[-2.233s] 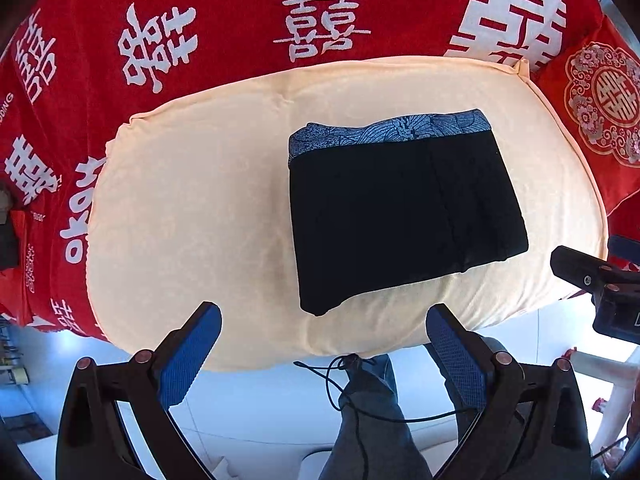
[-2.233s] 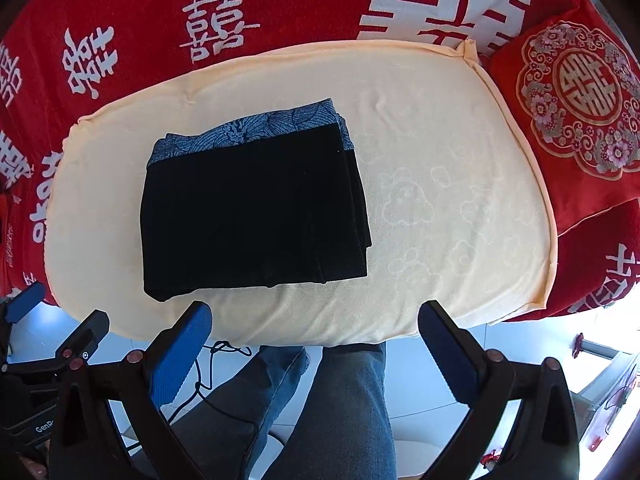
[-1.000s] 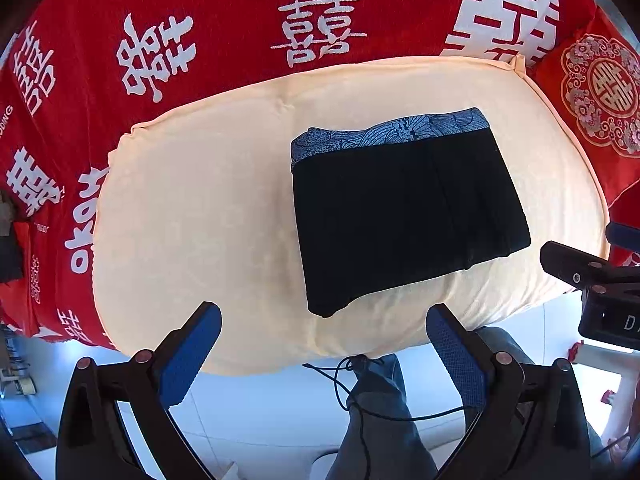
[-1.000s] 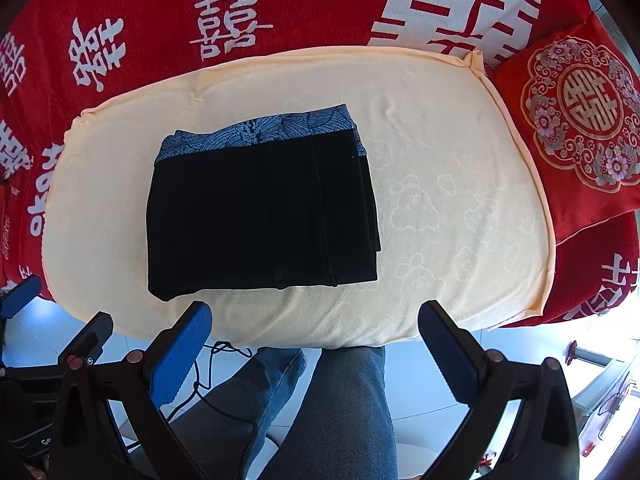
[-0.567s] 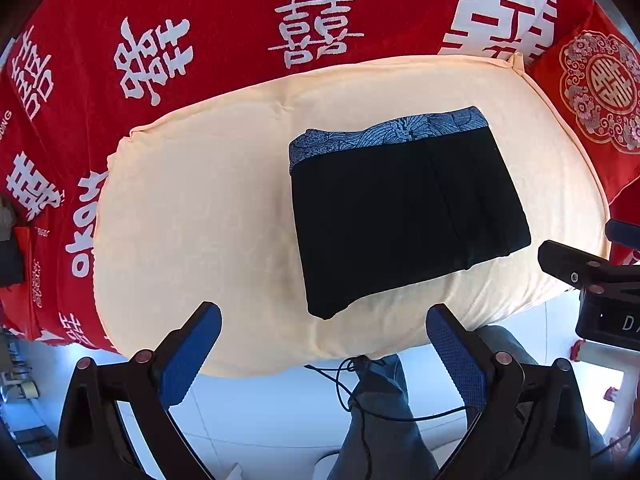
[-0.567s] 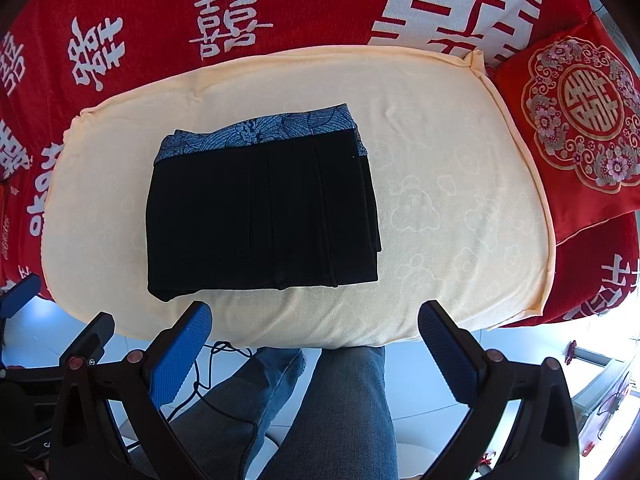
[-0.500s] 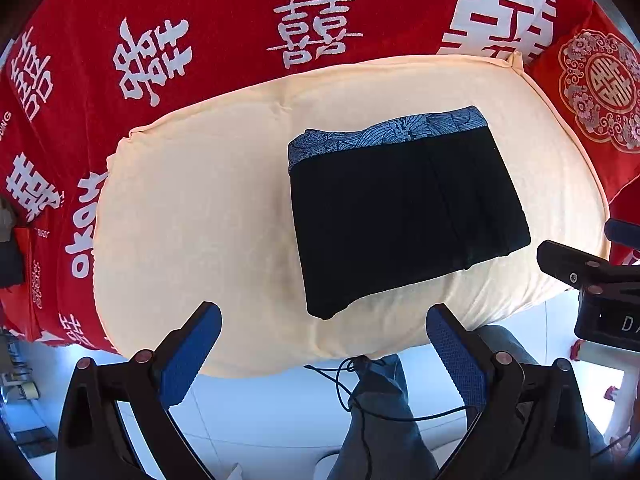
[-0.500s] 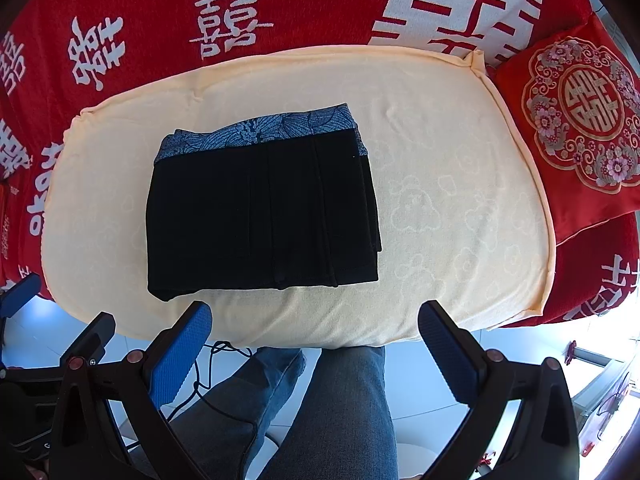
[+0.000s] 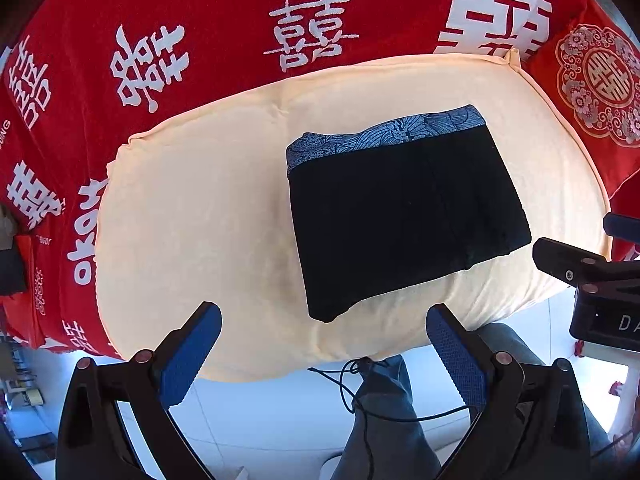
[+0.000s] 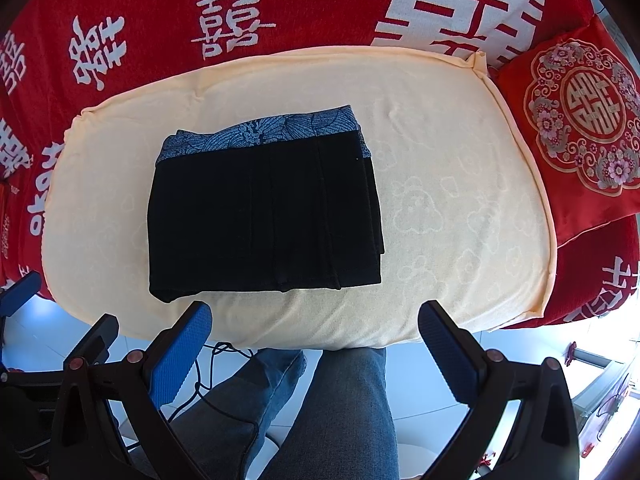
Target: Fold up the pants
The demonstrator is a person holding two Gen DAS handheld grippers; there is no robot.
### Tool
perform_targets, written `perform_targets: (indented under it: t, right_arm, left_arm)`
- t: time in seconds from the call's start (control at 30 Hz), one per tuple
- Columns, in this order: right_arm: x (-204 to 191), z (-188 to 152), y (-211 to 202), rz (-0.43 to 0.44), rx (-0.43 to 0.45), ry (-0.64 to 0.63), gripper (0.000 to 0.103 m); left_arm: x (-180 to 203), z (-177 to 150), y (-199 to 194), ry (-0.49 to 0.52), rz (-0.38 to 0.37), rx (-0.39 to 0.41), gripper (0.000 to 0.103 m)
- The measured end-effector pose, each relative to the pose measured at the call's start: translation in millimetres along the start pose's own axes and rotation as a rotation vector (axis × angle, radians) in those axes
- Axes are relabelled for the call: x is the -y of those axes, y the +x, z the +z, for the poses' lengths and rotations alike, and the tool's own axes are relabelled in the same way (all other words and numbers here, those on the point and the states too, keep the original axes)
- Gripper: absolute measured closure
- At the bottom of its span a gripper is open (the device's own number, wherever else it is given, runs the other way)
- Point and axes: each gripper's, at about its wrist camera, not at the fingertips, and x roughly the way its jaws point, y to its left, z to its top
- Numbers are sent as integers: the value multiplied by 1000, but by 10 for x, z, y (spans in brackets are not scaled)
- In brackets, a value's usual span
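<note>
Black pants (image 9: 404,212) with a blue patterned waistband lie folded into a compact rectangle on a cream cushion (image 9: 192,216); they also show in the right wrist view (image 10: 264,216). My left gripper (image 9: 322,344) is open and empty, held back above the cushion's near edge. My right gripper (image 10: 314,344) is open and empty, likewise near the front edge, apart from the pants. The right gripper's body shows at the right edge of the left wrist view (image 9: 592,276).
A red blanket with white characters (image 10: 232,28) covers the sofa behind the cushion. A red embroidered pillow (image 10: 580,120) sits at the right. The person's jeans-clad legs (image 10: 336,408) and a black cable (image 9: 360,396) are below the cushion's front edge.
Almost nothing differs. Both grippers stay open and hover with only slight drift; the pants lie still.
</note>
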Motion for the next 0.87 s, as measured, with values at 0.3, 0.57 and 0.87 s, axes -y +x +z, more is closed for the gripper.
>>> perform_targets:
  t: [0.3,0.57,0.87]
  right_arm:
    - [-37,7,3,0,-2,-2,0]
    - [-51,35,20,0,-5,-9,0]
    - [-43,36,28,1,-7,-8,0]
  left_arm:
    - [-2,8,5,1,-2,2,0]
    - [-21,21,40,-7,-13,-6,0]
    - [-14,32,2,-11,-34,15,0]
